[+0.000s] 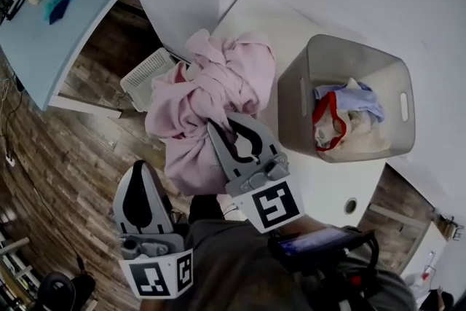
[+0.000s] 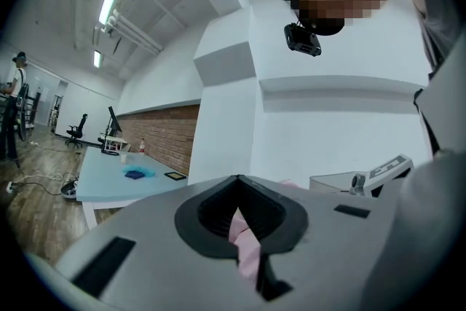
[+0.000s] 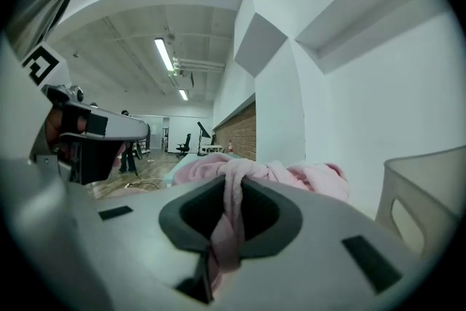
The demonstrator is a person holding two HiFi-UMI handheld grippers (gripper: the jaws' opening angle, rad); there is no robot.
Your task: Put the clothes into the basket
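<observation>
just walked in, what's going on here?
A person is working two handheld grippers. The left gripper and the right gripper are both shut on a pink garment, which is held as a bunched bundle near the edge of the white table. The grey basket stands on the table to the right. It already holds a few clothes, one with red trim. The pink garment is not in it yet.
</observation>
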